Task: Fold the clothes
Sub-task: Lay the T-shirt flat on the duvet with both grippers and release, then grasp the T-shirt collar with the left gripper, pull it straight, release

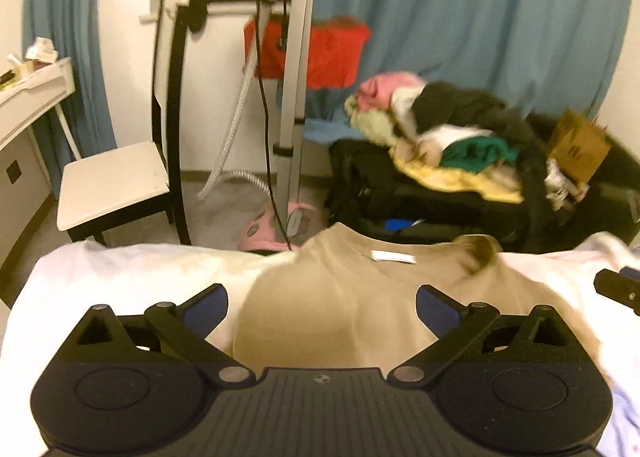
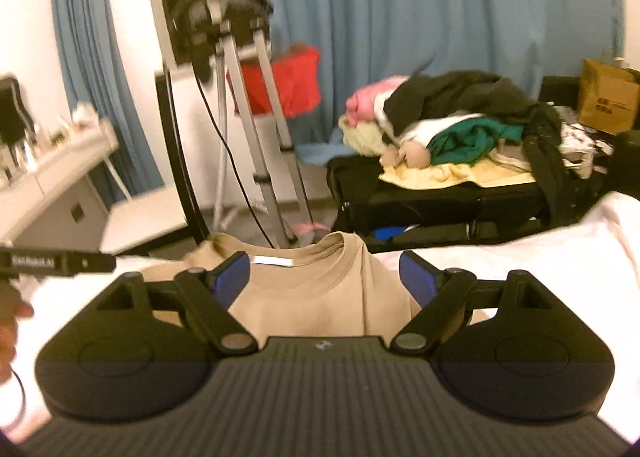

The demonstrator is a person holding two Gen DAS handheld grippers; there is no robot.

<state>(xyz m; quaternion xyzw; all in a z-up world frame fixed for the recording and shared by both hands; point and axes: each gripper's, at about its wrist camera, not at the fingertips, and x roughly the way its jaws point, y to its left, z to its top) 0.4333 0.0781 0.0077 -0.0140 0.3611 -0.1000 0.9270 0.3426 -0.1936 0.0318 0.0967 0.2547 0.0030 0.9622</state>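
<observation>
Tan shirt (image 1: 344, 309), two spread tools (image 1: 322, 303) (image 2: 324, 277)

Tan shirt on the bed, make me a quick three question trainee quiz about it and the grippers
1. True or false: the left hand-held gripper is shut on the tan shirt.
2. Which way does the shirt's collar point: A toward the camera, B away from it?
3. Fill in: the shirt lies on a ___ sheet.

Key: 1 false, both it and the right hand-held gripper are open; 2 B; 3 white.
</observation>
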